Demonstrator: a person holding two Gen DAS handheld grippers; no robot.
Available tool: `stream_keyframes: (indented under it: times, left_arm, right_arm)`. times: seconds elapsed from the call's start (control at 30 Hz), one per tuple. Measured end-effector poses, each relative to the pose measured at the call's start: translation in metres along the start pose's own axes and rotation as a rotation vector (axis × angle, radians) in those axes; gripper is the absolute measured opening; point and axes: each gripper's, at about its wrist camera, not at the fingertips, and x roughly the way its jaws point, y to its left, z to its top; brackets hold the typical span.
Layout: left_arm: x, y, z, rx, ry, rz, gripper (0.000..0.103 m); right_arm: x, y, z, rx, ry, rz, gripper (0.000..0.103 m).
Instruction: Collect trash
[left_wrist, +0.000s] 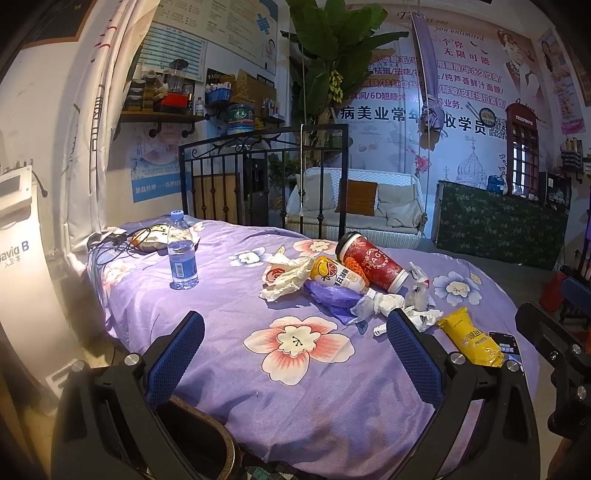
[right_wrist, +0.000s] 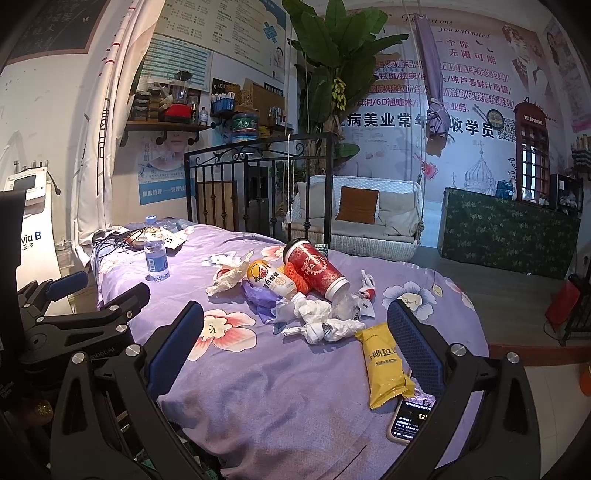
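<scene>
A heap of trash lies mid-bed on the purple flowered sheet (left_wrist: 229, 295): a red paper cup (left_wrist: 371, 260) (right_wrist: 316, 269) on its side, a yellow-labelled drink bottle (left_wrist: 338, 275) (right_wrist: 271, 280), a purple plastic bag (left_wrist: 334, 299) (right_wrist: 258, 299), crumpled white wrappers (left_wrist: 286, 277) (right_wrist: 325, 323) and a yellow snack packet (left_wrist: 471, 336) (right_wrist: 384, 365). My left gripper (left_wrist: 295, 332) hovers open over the near sheet, short of the heap. My right gripper (right_wrist: 295, 325) is open too, with the wrappers seen between its fingers farther off. Neither holds anything.
A water bottle (left_wrist: 183, 254) (right_wrist: 156, 251) stands upright at the left, beside cables and a packet (left_wrist: 147, 238). A lit phone (right_wrist: 412, 419) lies by the yellow packet near the bed's front edge. A black metal bedframe (left_wrist: 266, 173) and a white swing seat (left_wrist: 365, 206) stand behind.
</scene>
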Motion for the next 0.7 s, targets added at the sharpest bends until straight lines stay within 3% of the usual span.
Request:
stream_keyframes:
  times: [0.7]
  left_arm:
    - [0.0005, 0.0015, 0.0003, 0.001, 0.003, 0.0, 0.097]
  right_arm:
    - [0.0016, 0.0013, 0.001, -0.001, 0.001, 0.002, 0.098]
